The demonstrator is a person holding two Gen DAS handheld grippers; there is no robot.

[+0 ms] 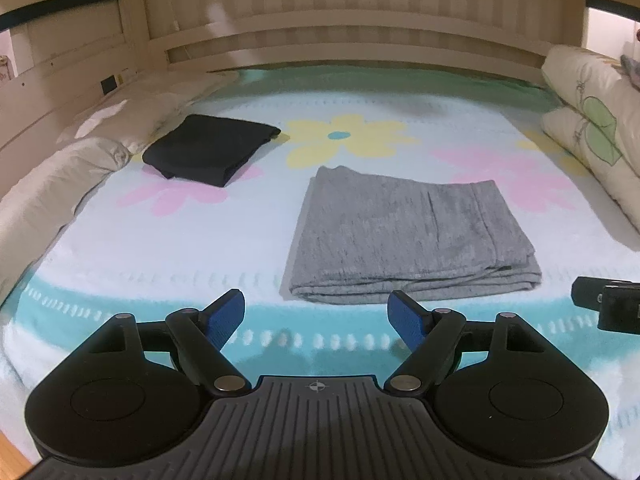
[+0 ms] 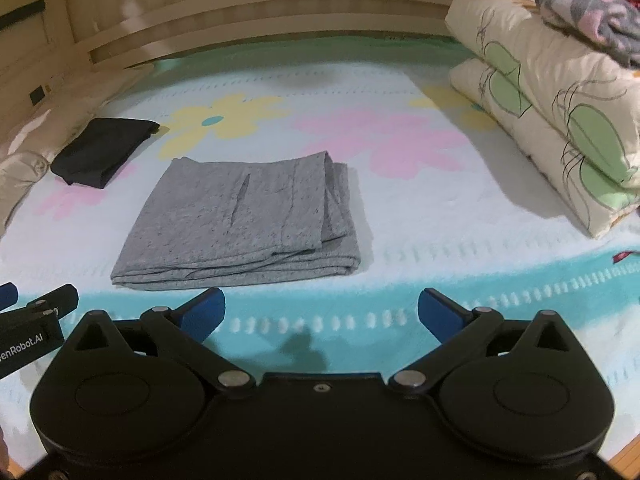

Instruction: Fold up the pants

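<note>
Grey pants (image 1: 408, 236) lie folded into a flat rectangle on the flowered blanket (image 1: 160, 240), just beyond both grippers. In the right wrist view the same grey pants (image 2: 244, 224) sit ahead and to the left. My left gripper (image 1: 316, 312) is open over the teal border, its blue pads (image 1: 224, 316) apart with nothing between them. My right gripper (image 2: 320, 312) is open too, short of the pants' near edge. Its body shows at the right edge of the left wrist view as a black block (image 1: 608, 304).
A folded black garment (image 1: 208, 148) lies at the back left beside a beige duvet (image 1: 60, 184). Stacked leaf-print pillows (image 2: 552, 112) with a bundled cloth (image 2: 592, 24) on top fill the right side. A wooden headboard (image 1: 320, 40) closes the far end.
</note>
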